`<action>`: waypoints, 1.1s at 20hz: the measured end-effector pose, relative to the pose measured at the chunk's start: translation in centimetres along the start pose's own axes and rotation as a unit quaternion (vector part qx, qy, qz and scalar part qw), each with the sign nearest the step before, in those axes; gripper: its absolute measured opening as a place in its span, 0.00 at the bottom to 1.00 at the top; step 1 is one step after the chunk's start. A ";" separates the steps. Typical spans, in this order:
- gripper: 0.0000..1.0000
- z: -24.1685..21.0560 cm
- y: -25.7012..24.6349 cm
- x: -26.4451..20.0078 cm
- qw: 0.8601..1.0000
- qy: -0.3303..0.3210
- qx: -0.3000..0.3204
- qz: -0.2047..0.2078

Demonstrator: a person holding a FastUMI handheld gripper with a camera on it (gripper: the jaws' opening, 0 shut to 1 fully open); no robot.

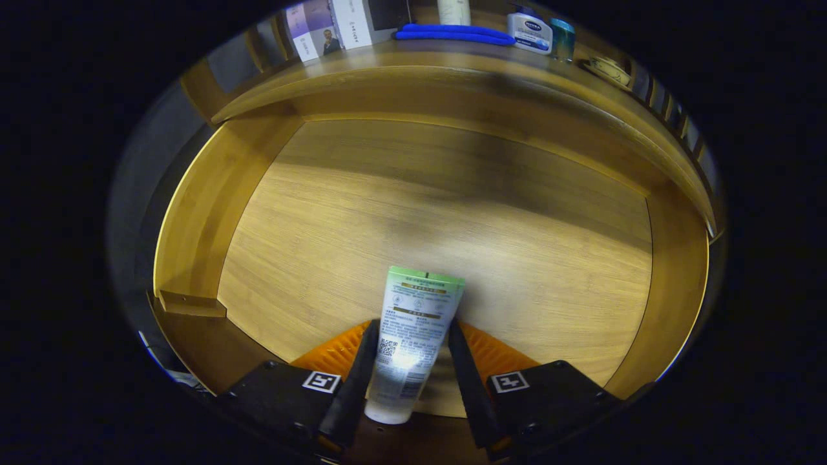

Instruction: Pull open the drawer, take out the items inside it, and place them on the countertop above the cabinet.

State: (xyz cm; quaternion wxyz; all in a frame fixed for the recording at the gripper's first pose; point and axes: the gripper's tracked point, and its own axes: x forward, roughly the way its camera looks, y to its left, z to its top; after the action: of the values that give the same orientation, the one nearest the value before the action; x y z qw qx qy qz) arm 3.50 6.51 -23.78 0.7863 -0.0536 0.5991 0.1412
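Gripper (pixel 409 336) clamped on a white plastic tube w/ a green crimped end (pixel 413 336); both fingers press its sides, one each side, tube pointing fwd w/ the green end ahead of the fingertips and the cap end back toward the gripper body. Tube sits over the near edge of the open wooden drawer (pixel 194 213), roughly mid-width; can't tell if it rests on the drawer floor or is lifted just off it. Drawer floor is light wood grain, bare apart from the tube, w/ a shadow band across the far half. Side walls curve up on both sides; small wooden ledge at the near left corner.

Beyond the drawer's far edge is the wooden countertop (pixel 362 68). On it: a flat blue folded item (pixel 452 33) near the middle of the front edge, a white bottle w/ a blue label (pixel 530 31) just beside it to the right, a small teal container (pixel 563 39) touching or nearly touching that bottle, a white cylinder (pixel 453 11) behind the blue item, and printed boxes (pixel 329 29) toward the left end.
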 end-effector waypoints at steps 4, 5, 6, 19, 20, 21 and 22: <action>0.58 0.1 -0.2 -0.3 1.000 -0.026 -0.016 -0.001; 0.55 0.4 -0.2 -0.4 0.999 -0.039 -0.026 -0.007; 0.55 0.5 -0.2 -0.6 0.998 -0.049 -0.036 -0.012; 0.55 4.0 -0.2 -4.9 0.993 -0.114 0.011 0.013; 0.55 4.5 -0.2 -5.4 0.992 -0.121 0.012 0.014; 0.55 5.2 -0.1 -6.0 0.991 -0.130 0.012 0.015; 0.55 5.9 -0.1 -6.4 0.990 -0.140 0.012 0.013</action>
State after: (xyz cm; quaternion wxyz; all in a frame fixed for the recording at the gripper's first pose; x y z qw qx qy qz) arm 7.45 6.89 -16.06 0.8609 -0.0164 0.4857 0.1505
